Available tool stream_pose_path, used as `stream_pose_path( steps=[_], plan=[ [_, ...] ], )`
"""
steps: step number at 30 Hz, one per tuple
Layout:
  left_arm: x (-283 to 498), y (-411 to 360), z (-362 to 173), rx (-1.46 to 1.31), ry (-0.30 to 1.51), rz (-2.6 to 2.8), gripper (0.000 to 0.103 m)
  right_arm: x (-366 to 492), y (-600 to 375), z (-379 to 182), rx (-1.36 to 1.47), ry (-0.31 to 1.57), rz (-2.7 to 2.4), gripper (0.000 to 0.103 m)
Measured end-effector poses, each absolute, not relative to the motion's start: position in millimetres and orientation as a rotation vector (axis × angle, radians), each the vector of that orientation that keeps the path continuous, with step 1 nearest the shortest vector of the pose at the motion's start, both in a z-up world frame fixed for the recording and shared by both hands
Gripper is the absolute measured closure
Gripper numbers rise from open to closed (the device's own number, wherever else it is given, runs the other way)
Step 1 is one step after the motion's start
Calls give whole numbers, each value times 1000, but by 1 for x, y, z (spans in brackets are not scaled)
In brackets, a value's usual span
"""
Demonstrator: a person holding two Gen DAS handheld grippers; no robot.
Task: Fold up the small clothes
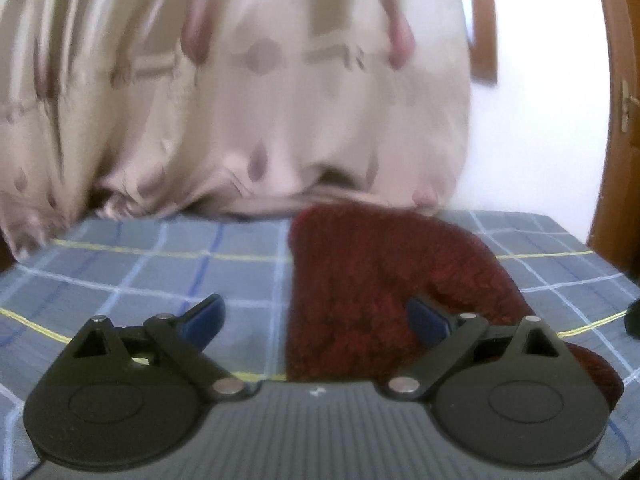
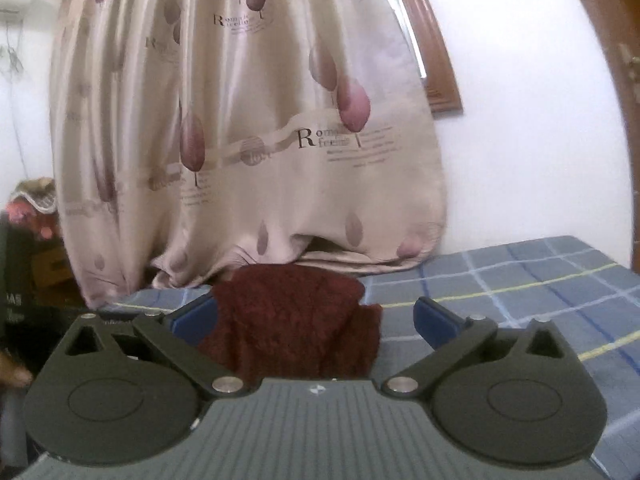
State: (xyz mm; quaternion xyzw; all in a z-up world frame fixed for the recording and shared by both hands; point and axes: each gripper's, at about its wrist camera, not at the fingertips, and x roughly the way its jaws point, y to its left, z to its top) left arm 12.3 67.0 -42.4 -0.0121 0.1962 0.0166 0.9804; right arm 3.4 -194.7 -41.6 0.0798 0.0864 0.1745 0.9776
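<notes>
I see the left gripper (image 1: 316,320) and right gripper (image 2: 316,320) both spread wide and empty above the folded sweater (image 1: 360,280), which lies on the checked sheet (image 1: 140,272) near the curtain (image 1: 240,100).

Two wrist cameras look low across a checked bedspread (image 1: 160,264) toward a curtain (image 1: 240,100) and white wall. The left view tilts down, close over a red garment (image 1: 360,280); the right view sits nearly level, slightly farther back. Both share garment (image 2: 296,320), bedspread (image 2: 520,280) and curtain (image 2: 260,120).

Dark red fuzzy garment (image 1: 360,280) folded, flat on checked sheet (image 1: 160,272).
</notes>
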Motion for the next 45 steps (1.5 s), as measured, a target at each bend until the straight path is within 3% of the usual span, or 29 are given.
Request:
stream_pose_path(
  steps=[19, 45],
  plan=[
    [-52, 40, 11, 40, 197, 121, 0, -40, -198, -31, 204, 158, 369, 0],
    [-40, 44, -8, -30, 362, 53, 0, -48, -186, -25, 163, 188, 352, 0]
  ],
)
